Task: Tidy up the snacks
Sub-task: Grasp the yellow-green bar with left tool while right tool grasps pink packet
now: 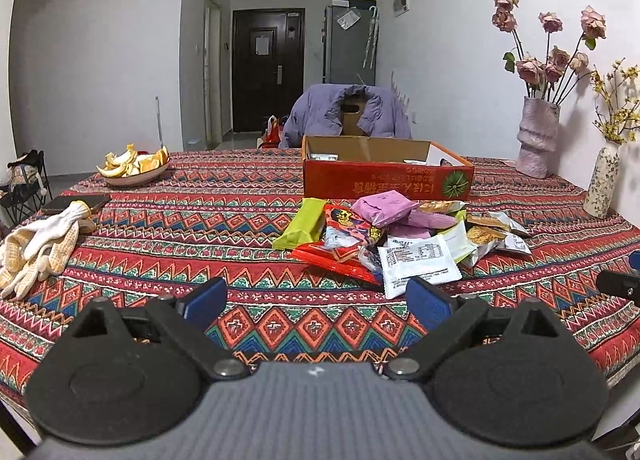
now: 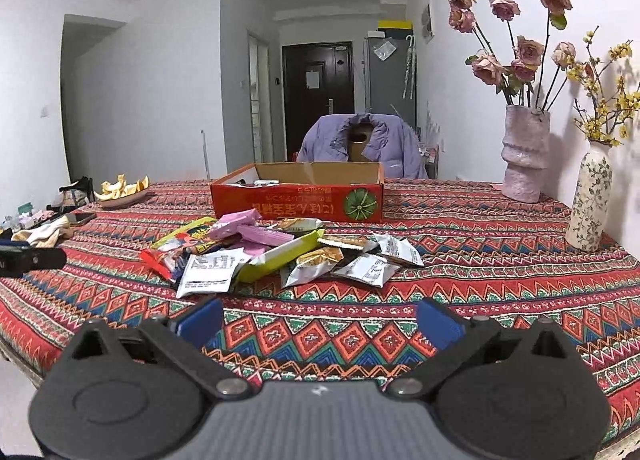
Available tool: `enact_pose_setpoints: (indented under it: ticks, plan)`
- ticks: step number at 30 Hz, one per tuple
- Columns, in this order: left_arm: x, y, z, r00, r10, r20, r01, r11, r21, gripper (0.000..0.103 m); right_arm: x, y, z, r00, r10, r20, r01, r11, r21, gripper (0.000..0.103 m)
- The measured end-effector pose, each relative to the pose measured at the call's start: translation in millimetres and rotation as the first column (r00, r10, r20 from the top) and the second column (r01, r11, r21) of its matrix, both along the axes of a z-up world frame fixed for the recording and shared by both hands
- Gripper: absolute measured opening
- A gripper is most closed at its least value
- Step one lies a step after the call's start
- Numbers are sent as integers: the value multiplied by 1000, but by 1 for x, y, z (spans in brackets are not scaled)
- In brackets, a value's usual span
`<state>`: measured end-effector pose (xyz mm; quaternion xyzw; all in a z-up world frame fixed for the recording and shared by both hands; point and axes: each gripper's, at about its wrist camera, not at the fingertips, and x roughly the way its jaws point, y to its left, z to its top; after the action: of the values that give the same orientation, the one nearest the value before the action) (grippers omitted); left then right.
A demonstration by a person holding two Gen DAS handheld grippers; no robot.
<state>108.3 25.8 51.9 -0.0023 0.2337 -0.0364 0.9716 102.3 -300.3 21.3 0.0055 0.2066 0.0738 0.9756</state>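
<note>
A pile of snack packets (image 1: pixel 400 236) (image 2: pixel 276 252) lies on the patterned tablecloth in front of an open red cardboard box (image 1: pixel 384 176) (image 2: pixel 300 200). It holds pink, green, red and white wrappers. My left gripper (image 1: pixel 316 300) hovers open just short of the pile, its right blue pad (image 1: pixel 426 300) near a white packet (image 1: pixel 420 264). My right gripper (image 2: pixel 318 322) is open too, over bare cloth in front of the pile. Neither holds anything. The tip of the other gripper shows at the right edge of the left view (image 1: pixel 618 284) and at the left edge of the right view (image 2: pixel 28 258).
A bowl of orange peel (image 1: pixel 134 166) (image 2: pixel 122 192), white work gloves (image 1: pixel 40 244) and a phone (image 1: pixel 76 202) lie at the left. Two vases with flowers (image 1: pixel 536 140) (image 2: pixel 590 204) stand at the right by the wall. A chair draped with a purple jacket (image 1: pixel 348 112) is behind the box.
</note>
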Motion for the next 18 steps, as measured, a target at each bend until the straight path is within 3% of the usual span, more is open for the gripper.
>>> enact_pose_setpoints:
  ticks: [8, 11, 14, 18]
  plan:
    - [40, 11, -4, 998, 53, -24, -53, 998, -15, 97, 30, 8, 5, 1000, 1, 2, -1, 1000, 28, 103]
    - [74, 17, -6, 997, 62, -34, -62, 998, 0, 95, 54, 21, 7, 998, 61, -17, -61, 997, 36, 101]
    - [115, 24, -10, 997, 60, -56, -60, 998, 5, 91, 85, 37, 6, 993, 105, -53, -103, 994, 49, 92]
    - [177, 30, -21, 993, 0, -115, -2, 1000, -20, 83, 128, 64, 5, 988, 133, -80, -129, 990, 47, 91]
